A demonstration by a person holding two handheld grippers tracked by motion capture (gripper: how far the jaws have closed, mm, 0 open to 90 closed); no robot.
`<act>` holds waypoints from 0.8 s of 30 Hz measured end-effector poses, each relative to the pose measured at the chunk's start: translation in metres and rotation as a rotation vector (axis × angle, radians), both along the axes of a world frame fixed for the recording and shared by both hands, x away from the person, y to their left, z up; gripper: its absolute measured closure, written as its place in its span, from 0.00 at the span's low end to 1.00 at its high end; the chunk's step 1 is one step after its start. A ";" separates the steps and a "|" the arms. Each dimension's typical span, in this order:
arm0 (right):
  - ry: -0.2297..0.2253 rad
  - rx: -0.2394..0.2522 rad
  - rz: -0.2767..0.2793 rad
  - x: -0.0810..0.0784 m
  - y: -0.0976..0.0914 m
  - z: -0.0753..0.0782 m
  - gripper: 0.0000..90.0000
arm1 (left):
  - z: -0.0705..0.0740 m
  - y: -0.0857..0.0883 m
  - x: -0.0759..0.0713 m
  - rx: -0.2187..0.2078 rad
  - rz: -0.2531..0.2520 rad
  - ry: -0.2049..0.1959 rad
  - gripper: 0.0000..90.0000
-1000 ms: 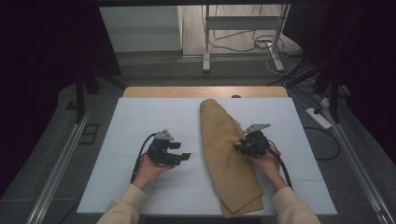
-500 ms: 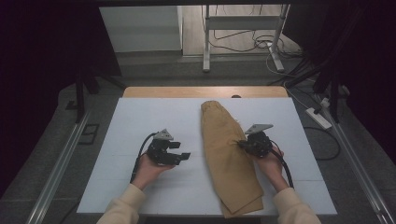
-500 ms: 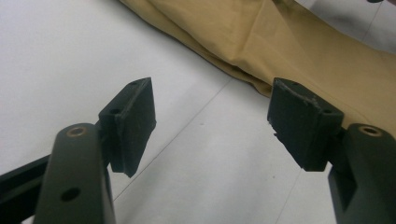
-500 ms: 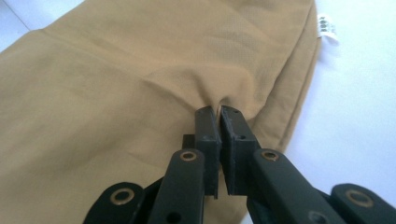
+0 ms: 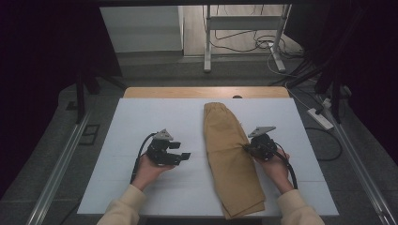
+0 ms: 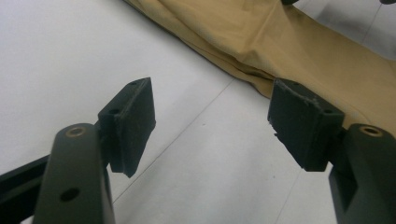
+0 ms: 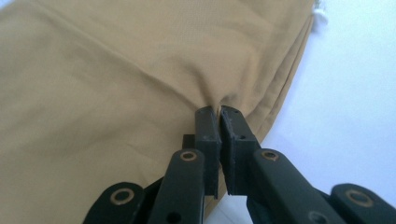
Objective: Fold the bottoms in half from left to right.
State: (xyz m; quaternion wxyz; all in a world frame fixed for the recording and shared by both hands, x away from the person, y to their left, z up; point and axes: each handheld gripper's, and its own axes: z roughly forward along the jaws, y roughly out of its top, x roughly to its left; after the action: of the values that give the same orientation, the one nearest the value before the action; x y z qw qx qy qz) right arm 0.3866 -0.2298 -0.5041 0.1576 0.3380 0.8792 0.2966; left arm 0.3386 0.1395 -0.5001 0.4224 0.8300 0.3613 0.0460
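My right gripper (image 5: pixel 248 148) has just been closing and now pinches the right edge of the trousers (image 5: pixel 230 154), folded lengthwise on the white bench (image 5: pixel 141 122). My left gripper's (image 5: pixel 182 151) fingers (image 6: pixel 132 119) gape apart, empty, just left of the cloth.

Right gripper (image 5: pixel 247 149) jaws closed together since a second ago, now pinching right edge of tan folded trousers (image 5: pixel 230 154); small pucker of cloth gathered at jaw tips (image 7: pixel 219 112). Closing finished about half a second back, pads held tight since. Slightly nearer garment edge than in earliest picture. Grip sits about midway along the garment's length, fabric layers drawn up between pads in right gripper view.
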 end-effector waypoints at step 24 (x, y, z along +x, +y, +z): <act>0.019 0.134 0.136 -0.014 0.022 0.007 0.49 | 0.002 0.005 0.000 -0.002 0.016 -0.007 0.34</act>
State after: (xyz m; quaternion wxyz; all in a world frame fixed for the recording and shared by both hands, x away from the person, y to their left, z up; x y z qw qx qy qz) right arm 0.3729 -0.2074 -0.4972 0.1059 0.2902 0.8796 0.3617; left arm 0.3391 0.1448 -0.4985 0.4242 0.8265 0.3665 0.0517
